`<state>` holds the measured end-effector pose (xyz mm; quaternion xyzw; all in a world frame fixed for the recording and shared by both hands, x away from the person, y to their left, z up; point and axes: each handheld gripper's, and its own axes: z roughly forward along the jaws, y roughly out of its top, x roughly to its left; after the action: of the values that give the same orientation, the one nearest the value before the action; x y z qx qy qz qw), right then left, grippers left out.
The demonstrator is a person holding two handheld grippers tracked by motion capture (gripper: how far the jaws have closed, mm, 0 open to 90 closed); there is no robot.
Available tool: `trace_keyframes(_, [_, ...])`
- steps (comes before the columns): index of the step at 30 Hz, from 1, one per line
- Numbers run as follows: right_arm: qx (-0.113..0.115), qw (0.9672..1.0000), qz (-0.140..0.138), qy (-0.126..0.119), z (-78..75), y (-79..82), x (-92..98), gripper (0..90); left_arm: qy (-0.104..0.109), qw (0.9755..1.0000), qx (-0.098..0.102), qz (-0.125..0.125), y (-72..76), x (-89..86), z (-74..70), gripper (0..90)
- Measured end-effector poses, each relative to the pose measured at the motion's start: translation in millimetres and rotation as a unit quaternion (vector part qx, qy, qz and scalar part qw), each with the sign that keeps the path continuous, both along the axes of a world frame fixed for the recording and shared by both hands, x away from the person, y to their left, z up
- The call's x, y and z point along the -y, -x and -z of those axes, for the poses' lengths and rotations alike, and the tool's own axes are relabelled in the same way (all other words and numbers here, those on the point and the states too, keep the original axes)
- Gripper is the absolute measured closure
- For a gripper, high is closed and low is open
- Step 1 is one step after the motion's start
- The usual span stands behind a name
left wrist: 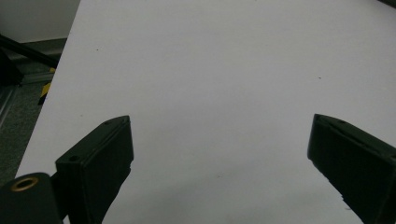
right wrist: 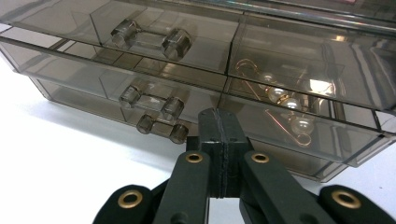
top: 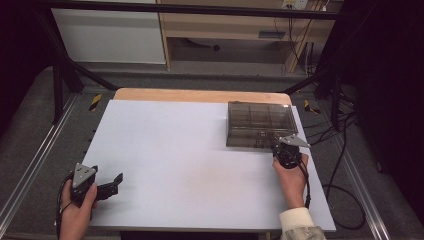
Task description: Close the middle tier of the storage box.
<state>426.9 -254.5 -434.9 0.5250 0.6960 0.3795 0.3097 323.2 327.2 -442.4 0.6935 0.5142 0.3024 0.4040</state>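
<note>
A smoky see-through compartment box (top: 257, 120) stands at the back right of the white table top (top: 175, 155). My right gripper (top: 286, 148) is at the box's front edge, held by a hand. In the right gripper view its jaws (right wrist: 218, 116) are shut flat together, tips against the box's (right wrist: 299, 51) lower front wall, just right of a clear bar-shaped handle (right wrist: 159, 127). Nothing shows between them. Pearl pieces on thin gold wire (right wrist: 285, 100) lie inside the box. My left gripper (top: 111, 186) rests at the front left, open over bare table (left wrist: 219, 154).
More clear handles (right wrist: 152, 39) sit on the box's upper front. A wooden strip (top: 200, 95) edges the table's far side. Black frame posts (top: 57, 75) and cables (top: 345, 150) flank the table. A shelf unit (top: 225, 30) stands behind.
</note>
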Motion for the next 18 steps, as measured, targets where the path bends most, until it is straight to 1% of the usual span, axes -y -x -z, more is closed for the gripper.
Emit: trace_keyframes(18, [0.002,1.0000,0.005,-0.003,-0.1,-4.9,0.3,90.0,0.000,1.0000,-0.001,0.000,0.0,0.1,0.5,6.8])
